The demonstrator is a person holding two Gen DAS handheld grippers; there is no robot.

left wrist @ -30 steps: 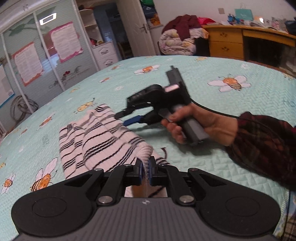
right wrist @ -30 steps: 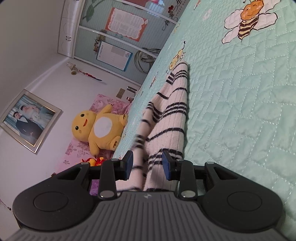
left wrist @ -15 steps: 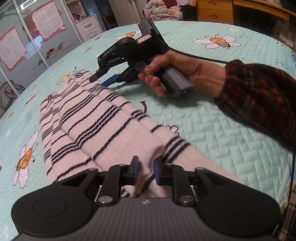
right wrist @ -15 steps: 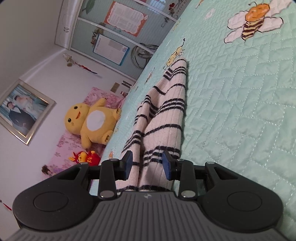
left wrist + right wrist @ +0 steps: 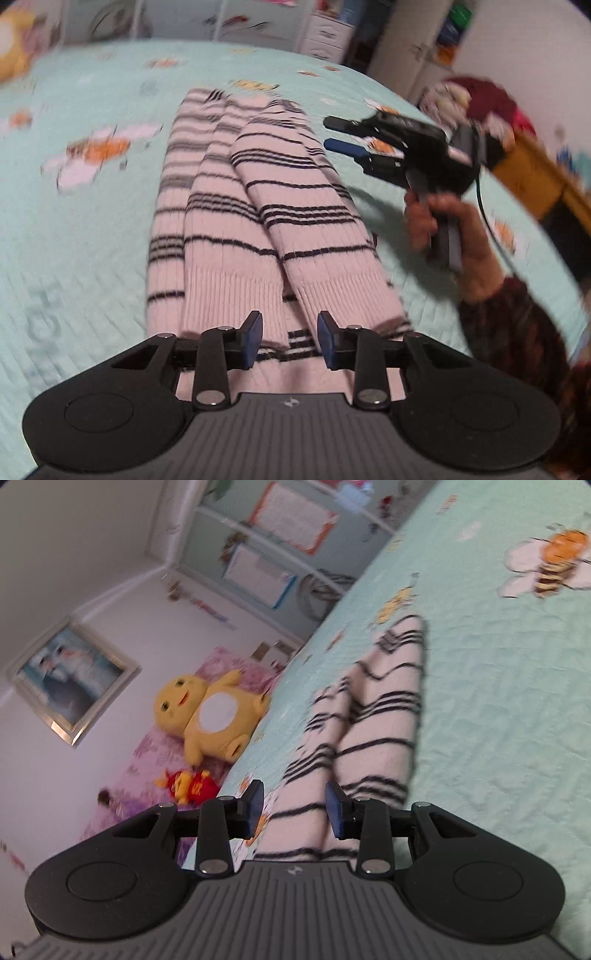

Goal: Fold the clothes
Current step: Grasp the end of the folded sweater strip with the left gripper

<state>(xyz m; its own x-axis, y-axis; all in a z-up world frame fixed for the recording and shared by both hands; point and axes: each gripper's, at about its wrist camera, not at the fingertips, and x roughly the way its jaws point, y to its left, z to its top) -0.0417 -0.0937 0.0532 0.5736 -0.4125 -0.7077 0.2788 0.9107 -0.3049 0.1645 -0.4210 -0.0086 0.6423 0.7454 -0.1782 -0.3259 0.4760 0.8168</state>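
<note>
A pink sweater with black stripes (image 5: 258,221) lies folded lengthwise on the mint bee-print bedspread (image 5: 92,229), both sleeves laid along the body. My left gripper (image 5: 290,334) hovers over its near ribbed cuffs. Its jaws are opening, the pads stand apart, and the knit lies below them without being pinched. To the right of the sweater, a hand (image 5: 443,221) holds my right gripper (image 5: 328,132) open with nothing in it. In the right wrist view the right gripper (image 5: 294,808) is open above the sweater (image 5: 380,716), which stretches away ahead.
A yellow plush toy (image 5: 210,712) and a small red toy (image 5: 192,781) sit past the bed's left edge by the wall. A wooden desk (image 5: 535,177) and a heap of clothes (image 5: 480,99) stand beyond the bed at the right.
My left gripper has let go of the sweater's cuff and its jaws have parted. It rolled and swung round to face along the sweater. The sleeve now lies flat. The right gripper rose slightly.
</note>
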